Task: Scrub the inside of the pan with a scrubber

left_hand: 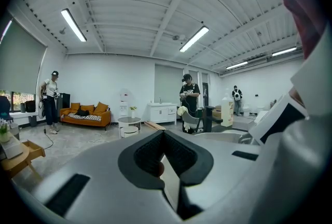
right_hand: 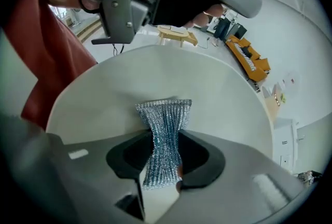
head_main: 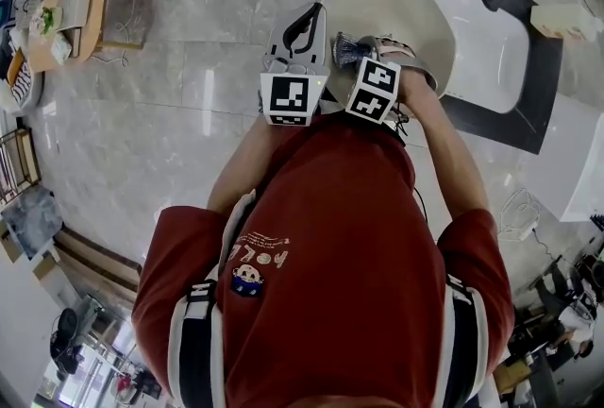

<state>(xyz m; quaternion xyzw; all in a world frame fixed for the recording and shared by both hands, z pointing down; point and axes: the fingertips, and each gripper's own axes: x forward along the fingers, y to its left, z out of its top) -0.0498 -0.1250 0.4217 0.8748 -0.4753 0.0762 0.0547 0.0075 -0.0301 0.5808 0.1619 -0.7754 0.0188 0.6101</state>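
The right gripper (right_hand: 165,158) pinches a silver metal-mesh scrubber (right_hand: 163,124) at its waist, long axis pointing straight ahead into the round cream pan (head_main: 415,14) just beyond, while the left gripper's (left_hand: 165,153) fingers are clamped on the pan's near-left rim, holding it up.

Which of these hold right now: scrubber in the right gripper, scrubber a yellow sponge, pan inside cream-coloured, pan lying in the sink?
1. The right gripper pinches the scrubber between its jaws. True.
2. The scrubber is a yellow sponge. False: it is silvery metal mesh.
3. The inside of the pan is cream-coloured. True.
4. The pan lies in the sink. False: it is held up clear of the sink, with the left gripper shut on its rim.
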